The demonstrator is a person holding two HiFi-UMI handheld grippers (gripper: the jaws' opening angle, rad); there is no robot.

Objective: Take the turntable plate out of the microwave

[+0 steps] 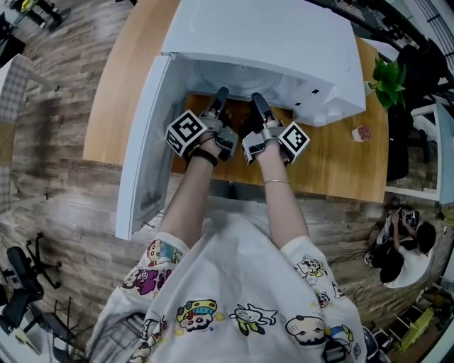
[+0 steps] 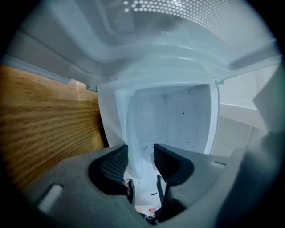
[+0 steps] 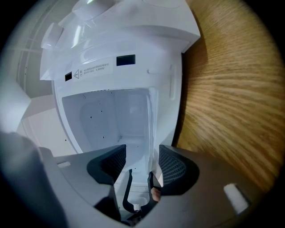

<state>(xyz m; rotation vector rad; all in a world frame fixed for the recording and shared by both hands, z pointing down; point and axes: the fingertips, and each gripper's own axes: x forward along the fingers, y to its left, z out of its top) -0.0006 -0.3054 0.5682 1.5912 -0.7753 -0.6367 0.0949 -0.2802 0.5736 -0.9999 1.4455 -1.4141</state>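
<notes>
Left gripper [image 2: 141, 151] and right gripper [image 3: 142, 151], jaws released, straddle the flat-lying turntable plate [image 2: 132, 133] in the microwave [image 1: 284, 42].

White box-shaped microwave oven [image 1: 269, 42]; its flat swing door [image 1: 142, 142] is white too. Inside face of the door carries a fine dotted perforated screen [image 2: 178, 9]. Cavity walls [image 3: 98, 116] pale bluish white, peppered with small black specks. Round clear glass turntable plate [image 3: 152, 124]: colourless, faint blue cast. Flat wooden counter [image 1: 120, 92]: honey-brown, streaky grain. My left tool [image 2: 140, 153] and right tool [image 3: 141, 156]: matte grey bodies, black pads [image 2: 115, 164] with a grid texture. Each bears a cube [image 1: 186, 132] of black-and-white square markers. Plank floor [image 1: 57, 191]: grey-brown, striped boards. My white cotton shirt [image 1: 234, 283]: multicoloured cartoon figures. Leafy potted plant [image 1: 386, 81]: green.
</notes>
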